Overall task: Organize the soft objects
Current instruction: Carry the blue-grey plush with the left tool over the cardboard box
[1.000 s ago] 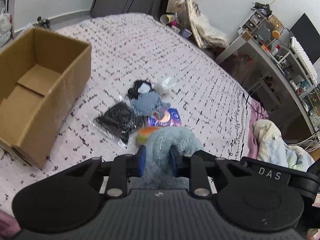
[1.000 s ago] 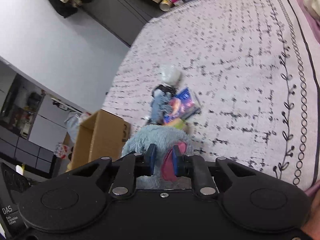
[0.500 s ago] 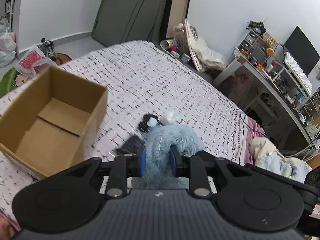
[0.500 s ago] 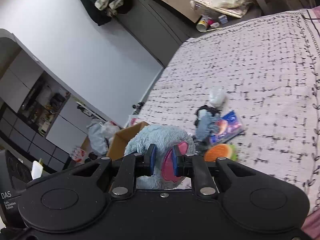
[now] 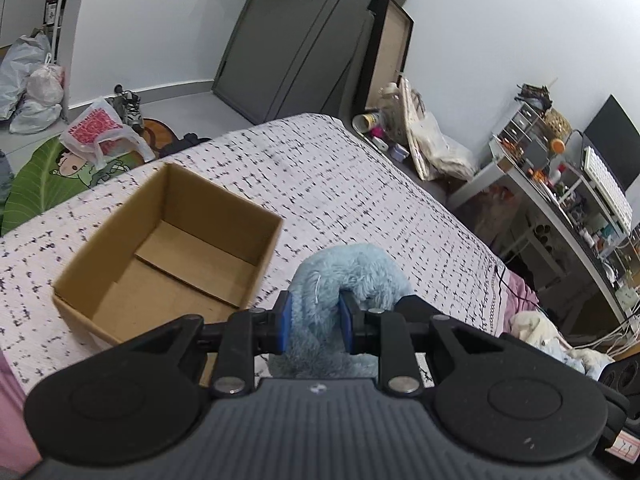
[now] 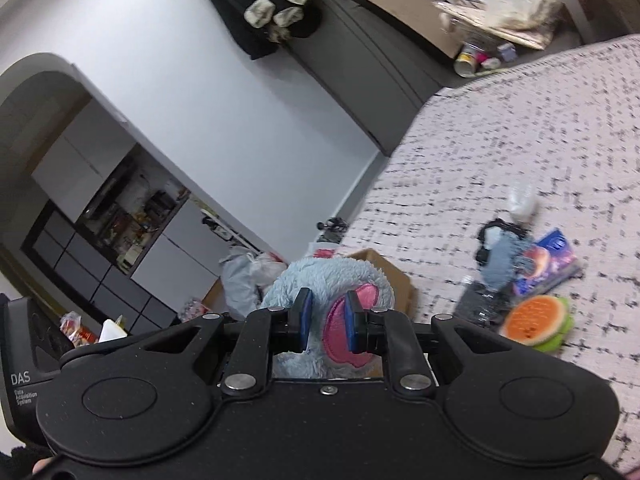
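Both grippers hold one fluffy blue plush toy above the bed. My left gripper is shut on a blue plush limb. My right gripper is shut on the plush at a pink-lined ear. An open, empty cardboard box sits on the bed just left of the held plush; its corner shows behind the plush in the right wrist view. An orange and green burger plush, a blue packet, a grey-blue soft item and a black bagged item lie on the bed.
The bed has a white cover with black dashes. A cluttered desk and shelves stand right of the bed. Plastic bags and a green mat lie on the floor beyond the box. Pale bedding is heaped at the right.
Both grippers have lifted the blue plush up from the pile and carried it left, toward the cardboard box. The box now sits closer to the centre of the left wrist view.
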Tool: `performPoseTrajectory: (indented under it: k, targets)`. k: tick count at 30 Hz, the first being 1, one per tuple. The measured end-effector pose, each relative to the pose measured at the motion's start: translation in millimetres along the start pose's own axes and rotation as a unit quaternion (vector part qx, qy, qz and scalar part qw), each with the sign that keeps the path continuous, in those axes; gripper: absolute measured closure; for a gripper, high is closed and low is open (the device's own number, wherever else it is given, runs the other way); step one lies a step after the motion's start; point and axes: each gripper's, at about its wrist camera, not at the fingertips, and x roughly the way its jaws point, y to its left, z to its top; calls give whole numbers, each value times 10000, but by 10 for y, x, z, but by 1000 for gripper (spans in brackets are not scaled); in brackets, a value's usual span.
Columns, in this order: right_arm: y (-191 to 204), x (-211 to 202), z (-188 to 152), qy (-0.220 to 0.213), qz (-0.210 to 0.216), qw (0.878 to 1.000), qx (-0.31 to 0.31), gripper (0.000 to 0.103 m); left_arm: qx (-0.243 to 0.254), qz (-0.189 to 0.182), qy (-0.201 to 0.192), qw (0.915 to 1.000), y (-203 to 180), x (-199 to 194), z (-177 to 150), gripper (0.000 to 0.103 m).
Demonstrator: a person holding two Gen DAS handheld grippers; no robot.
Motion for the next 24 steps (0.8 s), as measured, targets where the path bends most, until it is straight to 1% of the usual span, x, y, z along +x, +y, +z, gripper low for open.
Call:
performPoseTrajectory:
  k: [6, 13, 20, 24]
  targets:
    - [122, 179, -42, 55, 164, 9998, -71, 86, -153, 67, -110, 9998, 206, -46, 75, 79]
    - [241, 476, -148, 282, 198, 9993, -175, 86, -403, 248, -143, 9988, 501, -28, 129, 79]
    - [273, 677, -253, 503, 60, 9984, -259, 85, -615, 380, 43, 9974, 747, 103, 134, 79]
    - [251, 765, -283, 606, 46, 9978, -245, 82, -618, 473, 104, 9969, 792, 186, 125, 79]
